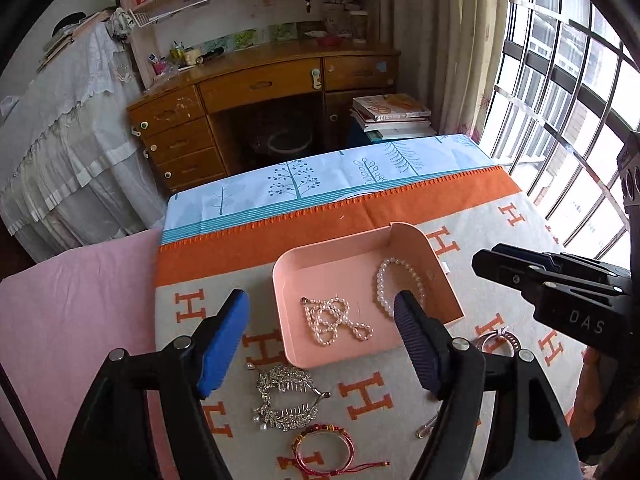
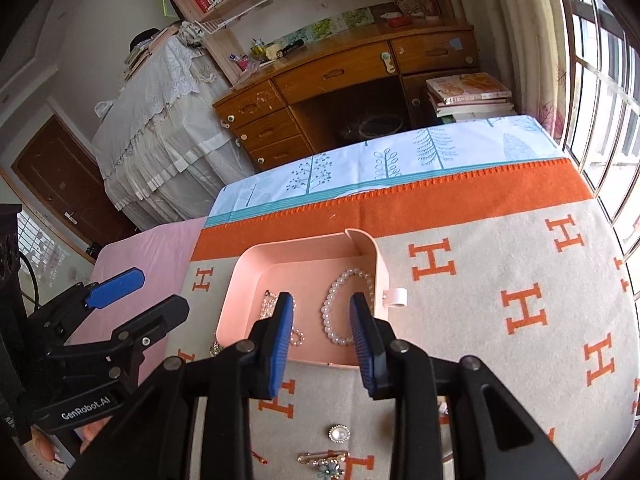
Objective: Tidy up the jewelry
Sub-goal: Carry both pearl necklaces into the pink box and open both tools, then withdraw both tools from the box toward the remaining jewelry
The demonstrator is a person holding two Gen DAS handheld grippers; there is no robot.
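Nearest my left gripper (image 1: pixel 322 340), whose jaws are spread wide and hold nothing, the loose pieces lie on the grey blanket with orange H letters (image 1: pixel 500 224): a red braided cord bracelet (image 1: pixel 323 446) closest, then the silver rhinestone leaf hair comb (image 1: pixel 285 396) just beyond it. Under my right gripper (image 2: pixel 322 340), parted and empty too, I see a round pearl brooch (image 2: pixel 339 434) and a gold safety-pin brooch with a small flower (image 2: pixel 323 460).

Further on sits the pink open box (image 1: pixel 292 276), touching the blanket, with 2 pieces already inside: a knotted string of small pearls (image 1: pixel 332 320) on the left and a round bracelet of larger white pearls (image 1: pixel 400 284) on the right.

I judge the step in hand is fetching another loose piece. To do it well, I would drop the left gripper onto the comb, close across its narrow middle and not on the teeth, lift clear of the box wall, and release low over the bare pink floor between the pearls. The cord bracelet's trailing tail could snag.
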